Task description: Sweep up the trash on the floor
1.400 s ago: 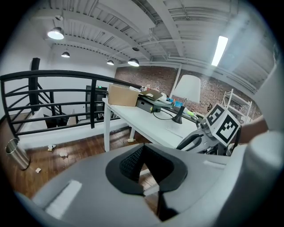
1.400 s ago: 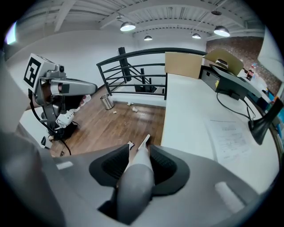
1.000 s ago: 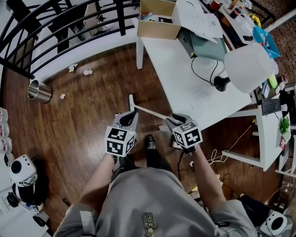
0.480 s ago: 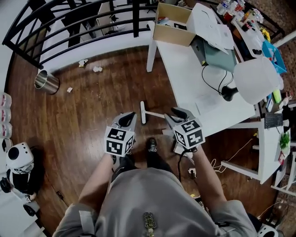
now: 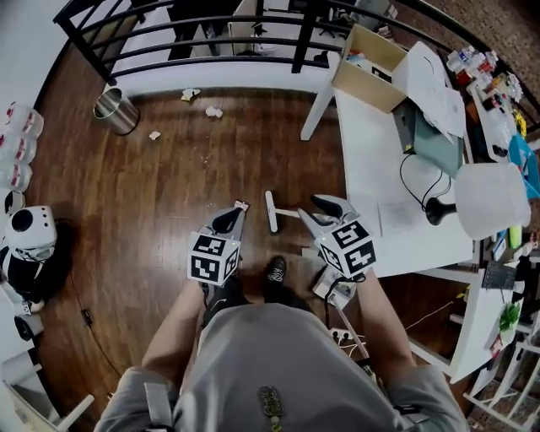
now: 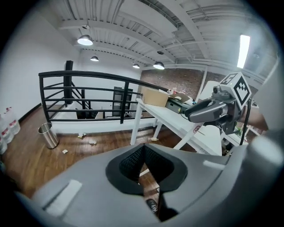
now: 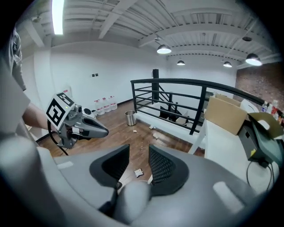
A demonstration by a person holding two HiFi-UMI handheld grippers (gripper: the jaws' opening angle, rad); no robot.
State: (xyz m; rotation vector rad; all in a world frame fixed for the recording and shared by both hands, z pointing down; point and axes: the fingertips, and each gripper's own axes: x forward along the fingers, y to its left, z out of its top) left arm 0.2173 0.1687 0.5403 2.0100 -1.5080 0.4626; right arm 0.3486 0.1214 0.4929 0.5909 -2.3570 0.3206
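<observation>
At the far left a steel bin [image 5: 116,111] stands on the wood floor near the railing [image 5: 211,18]. The trash [image 5: 214,111], a few pale crumpled scraps, lies just right of the bin along the foot of the railing, well apart from both grippers. One more small scrap [image 5: 242,205] lies just beside the tip of the left gripper [image 5: 228,219], whose jaws are pressed together with nothing visible between them. Next is the white broom [image 5: 270,211], with its head between the two grippers. Its handle runs to the right gripper [image 5: 325,205], whose jaws stand somewhat apart and, as far as I can see, pinch this handle. The white table [image 5: 371,194] is at the right.
</observation>
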